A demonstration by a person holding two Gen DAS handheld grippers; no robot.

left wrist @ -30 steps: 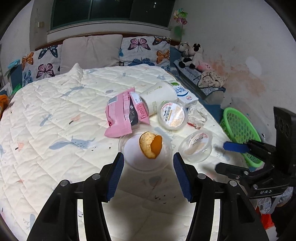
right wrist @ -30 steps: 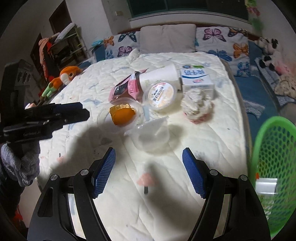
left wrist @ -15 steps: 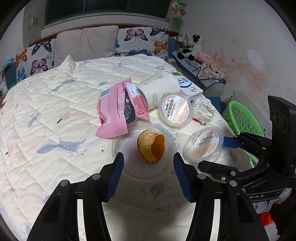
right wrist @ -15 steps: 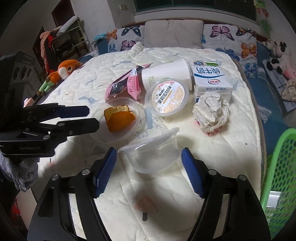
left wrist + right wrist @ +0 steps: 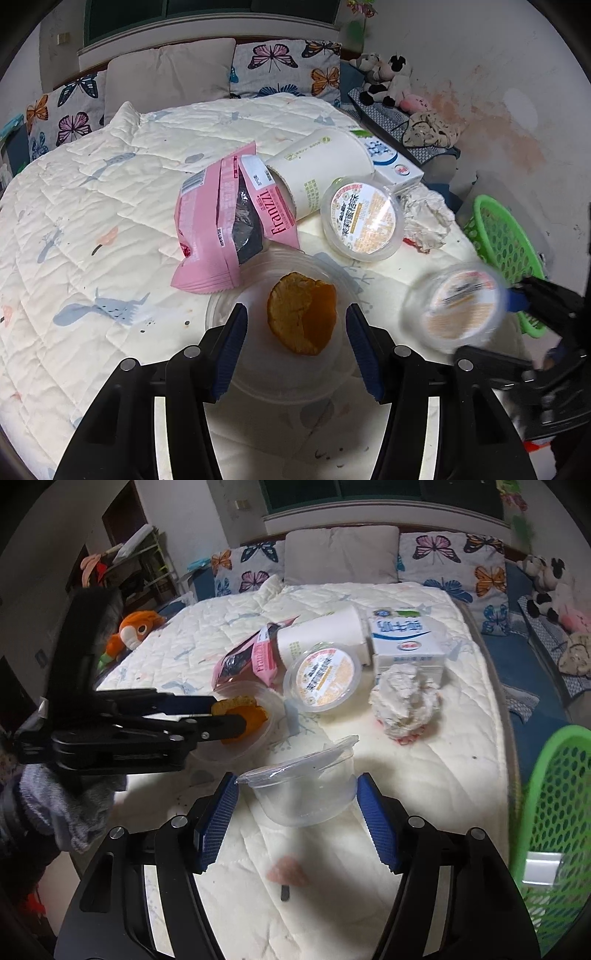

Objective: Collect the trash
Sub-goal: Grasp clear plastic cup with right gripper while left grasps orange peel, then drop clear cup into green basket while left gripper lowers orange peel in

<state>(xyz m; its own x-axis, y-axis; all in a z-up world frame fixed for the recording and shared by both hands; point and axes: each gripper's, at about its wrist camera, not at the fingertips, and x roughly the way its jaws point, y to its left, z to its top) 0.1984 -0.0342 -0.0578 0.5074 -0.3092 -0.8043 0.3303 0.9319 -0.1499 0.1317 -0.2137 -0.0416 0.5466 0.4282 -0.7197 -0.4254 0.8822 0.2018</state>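
The right gripper (image 5: 295,808) is closing around a clear cup (image 5: 304,788), pads not quite touching it. The left gripper (image 5: 293,341) stands open astride an orange peel (image 5: 301,317) (in a clear lid). Farther: pink wrapper (image 5: 229,225), crumpled tissue (image 5: 404,703); a green basket (image 5: 554,812) at right.

Two clear tubs: one (image 5: 303,794) empty, one (image 5: 284,332) holding one orange peel (image 5: 302,317). One lidded cup (image 5: 322,679). One paper cup (image 5: 321,173). One pink wrapper (image 5: 225,221). One milk carton (image 5: 406,638). One tissue wad (image 5: 404,705). One green basket (image 5: 554,812). Two grippers: left (image 5: 293,347), right (image 5: 297,819).
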